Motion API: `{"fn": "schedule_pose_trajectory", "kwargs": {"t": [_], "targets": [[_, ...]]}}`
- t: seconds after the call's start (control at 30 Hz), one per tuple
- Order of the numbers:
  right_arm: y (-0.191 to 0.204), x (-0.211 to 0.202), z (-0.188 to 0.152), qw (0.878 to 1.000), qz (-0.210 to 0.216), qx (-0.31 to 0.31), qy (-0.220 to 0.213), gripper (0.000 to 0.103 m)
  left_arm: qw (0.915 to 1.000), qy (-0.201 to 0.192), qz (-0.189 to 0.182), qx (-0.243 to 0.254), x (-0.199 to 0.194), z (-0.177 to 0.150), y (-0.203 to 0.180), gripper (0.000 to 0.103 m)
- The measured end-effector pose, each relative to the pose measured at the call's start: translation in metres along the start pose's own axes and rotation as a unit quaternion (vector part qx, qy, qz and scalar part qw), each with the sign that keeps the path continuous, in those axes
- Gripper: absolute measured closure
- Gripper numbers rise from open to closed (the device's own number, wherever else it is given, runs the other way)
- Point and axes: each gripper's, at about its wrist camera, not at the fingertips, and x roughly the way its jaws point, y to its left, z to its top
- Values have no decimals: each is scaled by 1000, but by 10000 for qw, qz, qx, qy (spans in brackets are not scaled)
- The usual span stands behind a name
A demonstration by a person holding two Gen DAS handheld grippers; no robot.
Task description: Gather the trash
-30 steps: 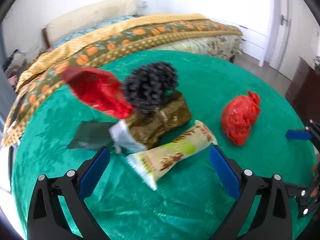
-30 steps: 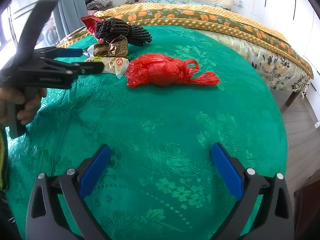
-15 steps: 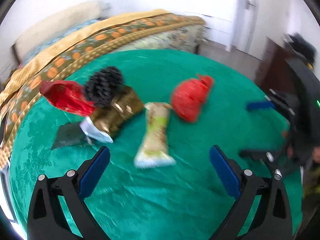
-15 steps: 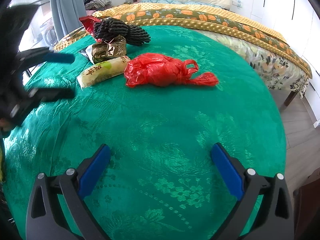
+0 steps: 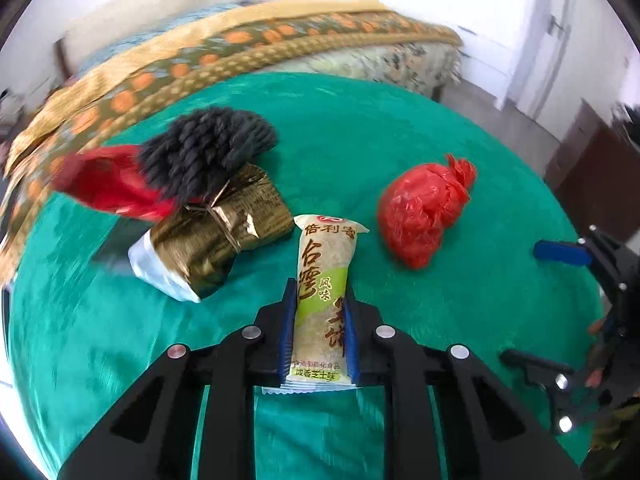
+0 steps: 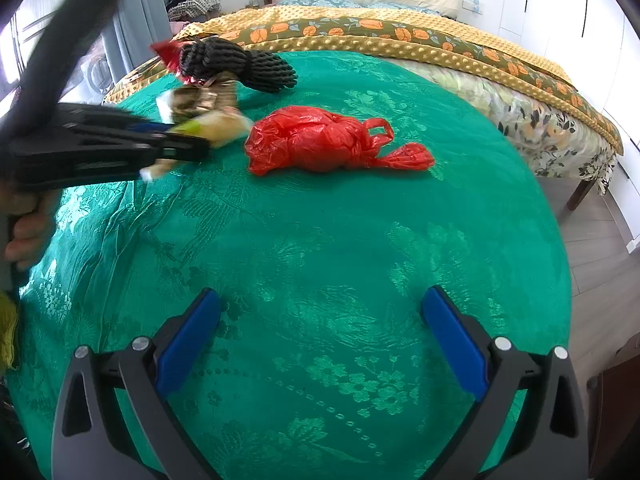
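- The green tablecloth point(image 6: 320, 240) covers the round table, with a bed point(image 6: 400, 32) behind it
- The red bag point(image 5: 424, 212) lies knotted on the cloth, just right of the snack packet
- A gold packet point(image 5: 216, 240) lies under black yarn point(image 5: 204, 148) and a red wrapper point(image 5: 104, 184)
- The left claw point(image 5: 318, 328) has just closed and now pinches the snack packet point(image 5: 324, 280)
- The right claw point(image 6: 320, 340) hangs wide open, nothing between its jaws
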Motion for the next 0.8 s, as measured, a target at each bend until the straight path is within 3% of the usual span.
{"fn": "schedule_pose_trajectory", "kwargs": {"t": [0.17, 0.3, 0.37, 0.43, 0.6, 0.8], "targets": [[0, 0, 0, 10000, -3, -2, 0, 5, 9951, -284, 700, -641, -55, -52, 5, 83], [0, 0, 0, 10000, -3, 0, 1, 5, 9907, -298, 938, -936, -70, -82, 10, 81], [0, 0, 0, 10000, -5, 0, 2, 5, 9899, -266, 980, -992, -67, -93, 14, 73], [0, 0, 0, 10000, 0, 4, 1, 5, 9891, -222, 943, -1105, -61, -96, 17, 56], [0, 0, 0, 10000, -2, 5, 6, 5, 9884, -196, 1009, -1116, -56, -105, 21, 29], [-15, -10, -3, 9987, 191, 402, -241, 5, 9858, -95, 1038, -1317, -52, -106, 29, 12]]}}
